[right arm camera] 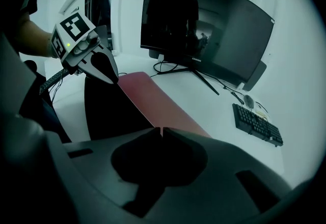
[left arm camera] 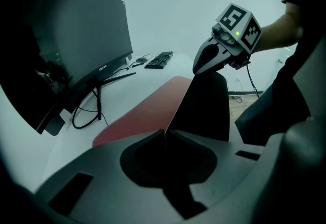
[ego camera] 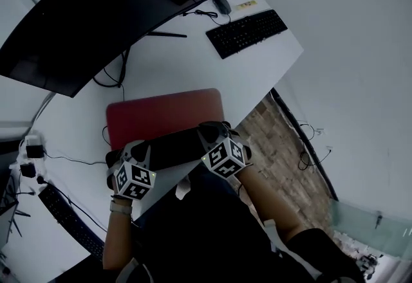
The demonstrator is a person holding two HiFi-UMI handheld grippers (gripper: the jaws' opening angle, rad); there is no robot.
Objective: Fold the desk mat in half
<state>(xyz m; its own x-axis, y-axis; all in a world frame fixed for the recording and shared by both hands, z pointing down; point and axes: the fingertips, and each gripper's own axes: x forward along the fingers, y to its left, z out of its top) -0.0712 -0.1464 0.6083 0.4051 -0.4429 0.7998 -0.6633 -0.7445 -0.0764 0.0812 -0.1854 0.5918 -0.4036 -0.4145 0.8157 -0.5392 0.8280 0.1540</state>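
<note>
The desk mat [ego camera: 164, 114] is red on top and black underneath, and lies on the white desk [ego camera: 161, 66]. Its near edge is lifted, so a black strip of underside [ego camera: 172, 148] shows between the two grippers. My left gripper [ego camera: 132, 152] is shut on the left corner of that edge, my right gripper [ego camera: 210, 134] on the right corner. In the left gripper view the jaws [left arm camera: 165, 132] pinch the mat's edge, red top [left arm camera: 147, 111] on the left, black underside [left arm camera: 204, 108] on the right. The right gripper view shows the same pinch [right arm camera: 161, 129] on the mat [right arm camera: 153, 98].
A large curved monitor [ego camera: 96, 11] stands at the back of the desk, with cables [ego camera: 109, 79] by its foot. A black keyboard [ego camera: 246, 32] and a mouse [ego camera: 222, 4] lie at the far right. The desk's edge [ego camera: 270, 89] runs on the right. Another keyboard [ego camera: 67, 220] lies lower left.
</note>
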